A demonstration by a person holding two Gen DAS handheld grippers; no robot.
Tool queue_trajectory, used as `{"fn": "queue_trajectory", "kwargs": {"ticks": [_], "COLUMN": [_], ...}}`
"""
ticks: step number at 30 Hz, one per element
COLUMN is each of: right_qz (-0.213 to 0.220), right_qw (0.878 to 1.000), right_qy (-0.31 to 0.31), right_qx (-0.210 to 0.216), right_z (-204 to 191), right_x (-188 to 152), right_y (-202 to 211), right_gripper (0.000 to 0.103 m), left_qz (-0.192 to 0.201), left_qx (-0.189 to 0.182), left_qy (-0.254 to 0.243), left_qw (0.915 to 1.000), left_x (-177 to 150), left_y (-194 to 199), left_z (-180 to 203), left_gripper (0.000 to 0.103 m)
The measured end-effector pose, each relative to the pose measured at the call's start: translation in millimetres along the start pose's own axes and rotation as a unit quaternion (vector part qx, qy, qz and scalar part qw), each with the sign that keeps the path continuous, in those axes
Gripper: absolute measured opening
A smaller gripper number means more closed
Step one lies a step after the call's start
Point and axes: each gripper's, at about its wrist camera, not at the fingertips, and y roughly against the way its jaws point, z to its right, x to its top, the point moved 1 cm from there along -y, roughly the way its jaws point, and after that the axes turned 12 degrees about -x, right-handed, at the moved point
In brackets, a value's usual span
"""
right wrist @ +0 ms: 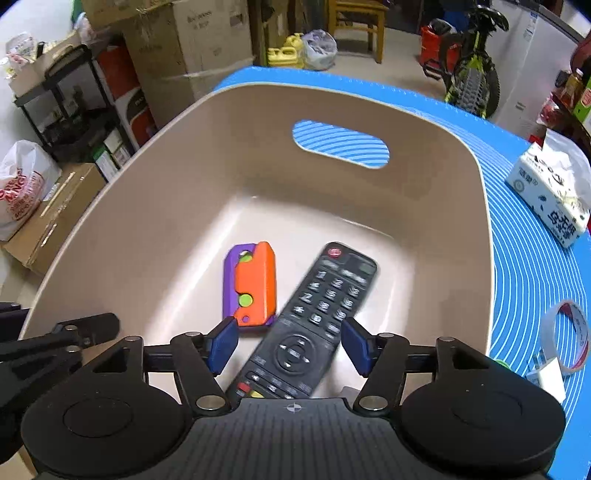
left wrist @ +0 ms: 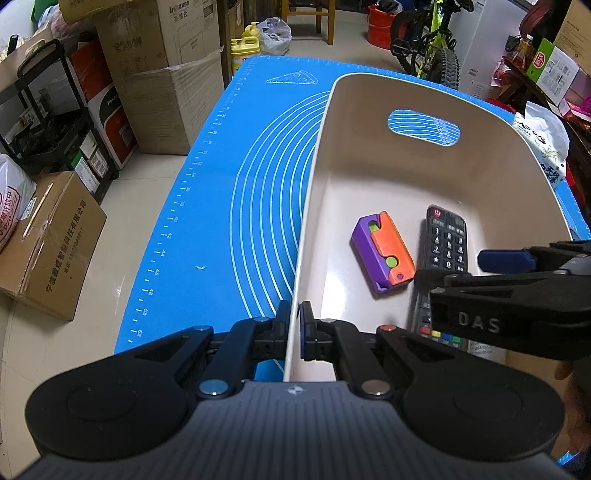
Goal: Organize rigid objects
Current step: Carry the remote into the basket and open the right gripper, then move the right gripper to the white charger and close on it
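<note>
Black remote (right wrist: pixel 314 321): lies in bin (right wrist: pixel 155 206), long axis near-to-far, between spread pads.
Right gripper (right wrist: pixel 289 345): open, holding nothing.
Left gripper (left wrist: pixel 294 328): clamped on bin wall.

Background's pretty cluttered: stacked cardboard boxes (left wrist: pixel 162 74), yellow jugs (right wrist: pixel 286 55), a wooden chair (right wrist: pixel 360 22), a green bike (right wrist: pixel 471 70), red bucket (left wrist: pixel 380 26), black shelf rack (left wrist: pixel 55 122).
</note>
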Motion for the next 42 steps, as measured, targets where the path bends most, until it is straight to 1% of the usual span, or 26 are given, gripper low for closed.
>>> {"fn": "queue_trajectory", "kwargs": {"ticks": [5, 7, 10, 15, 20, 26, 28, 31, 36, 42], "right_qz": [0.039, 0.063, 0.093, 0.130, 0.165, 0.151, 0.148, 0.138, 0.112, 0.070], "right_qw": [0.999, 0.998, 0.995, 0.990, 0.982, 0.976, 0.974, 0.973, 0.976, 0.987], "right_qy": [-0.009, -0.015, -0.029, -0.052, -0.091, -0.132, -0.132, -0.135, -0.148, -0.117], "right_qx": [0.016, 0.011, 0.011, -0.005, -0.035, -0.083, -0.105, -0.123, -0.111, -0.088], "right_z": [12, 19, 36, 75, 126, 192, 206, 223, 242, 229], "right_x": [1, 0, -3, -5, -24, -49, -58, -68, -80, -86], "right_y": [22, 35, 52, 74, 87, 74, 68, 57, 30, -5], "right_gripper": [0.071, 0.075, 0.075, 0.075, 0.077, 0.077, 0.077, 0.077, 0.077, 0.076], "left_qz": [0.000, 0.000, 0.000, 0.000, 0.000, 0.000, 0.000, 0.000, 0.000, 0.000], "left_qx": [0.000, 0.000, 0.000, 0.000, 0.000, -0.001, 0.000, -0.001, 0.001, 0.001], "left_qy": [0.000, 0.001, 0.000, 0.001, 0.001, 0.002, 0.001, 0.002, 0.001, 0.001], "left_qw": [1.0000, 1.0000, 1.0000, 1.0000, 1.0000, 1.0000, 1.0000, 1.0000, 1.0000, 1.0000], "left_x": [0, -1, -1, -1, -1, -1, -1, -1, -1, -1], "left_y": [0, 0, 0, 0, 1, 1, 1, 1, 1, 1], "left_z": [1, 1, 1, 1, 1, 0, 0, 0, 0, 0], "left_gripper": [0.006, 0.006, 0.006, 0.006, 0.006, 0.006, 0.006, 0.006, 0.006, 0.007]}}
